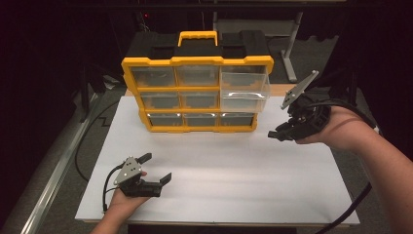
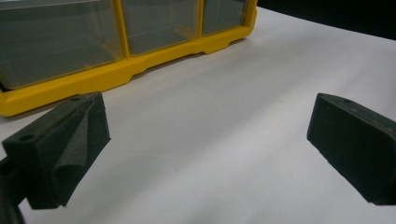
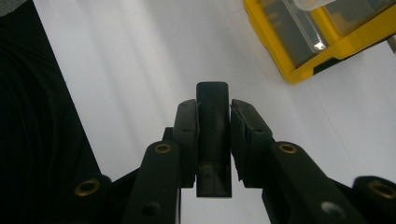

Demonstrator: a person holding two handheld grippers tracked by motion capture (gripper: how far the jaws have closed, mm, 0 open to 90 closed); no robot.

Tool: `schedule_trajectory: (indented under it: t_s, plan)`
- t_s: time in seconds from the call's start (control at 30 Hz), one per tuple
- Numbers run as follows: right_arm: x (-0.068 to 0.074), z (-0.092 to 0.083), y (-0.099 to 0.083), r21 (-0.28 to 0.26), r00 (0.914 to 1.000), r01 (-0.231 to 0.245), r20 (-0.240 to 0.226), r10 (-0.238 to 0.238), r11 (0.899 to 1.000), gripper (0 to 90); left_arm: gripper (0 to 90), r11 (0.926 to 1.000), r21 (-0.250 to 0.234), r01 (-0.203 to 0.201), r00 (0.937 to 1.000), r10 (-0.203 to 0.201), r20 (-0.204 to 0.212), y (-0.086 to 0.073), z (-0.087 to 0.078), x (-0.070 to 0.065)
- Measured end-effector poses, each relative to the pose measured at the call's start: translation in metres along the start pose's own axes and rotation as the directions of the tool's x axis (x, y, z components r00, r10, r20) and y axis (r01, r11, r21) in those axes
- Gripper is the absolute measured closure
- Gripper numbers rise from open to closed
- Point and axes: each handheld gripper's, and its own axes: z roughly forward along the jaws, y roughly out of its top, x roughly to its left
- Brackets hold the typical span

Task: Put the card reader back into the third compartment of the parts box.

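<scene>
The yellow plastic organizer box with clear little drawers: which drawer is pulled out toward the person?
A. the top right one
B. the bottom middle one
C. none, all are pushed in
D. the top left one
A. In the high view, the clear top right drawer juts forward from the yellow plastic organizer box and hangs over the row beneath, while the other drawers sit flush in their slots.

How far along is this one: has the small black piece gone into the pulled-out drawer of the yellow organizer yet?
Done: the top right clear drawer of the yellow organizer already stands pulled out, and the right gripper is shut on a small black block. In hand: that gripper is off the white board, right of the organizer. The left gripper rests open and empty. Left: probably dropping the block in and closing the drawer.
</scene>
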Motion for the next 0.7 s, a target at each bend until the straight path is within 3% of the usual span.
schedule_trajectory:
  t_s: [0.7]
  plan:
    - [0.000,-0.041,0.024,-0.014,0.9994,0.023,0.027,-0.022,1.000,74.7,0.5,1.0000,0.006,-0.003,1.0000,0.003,0.004,0.000,0.000,0.000]
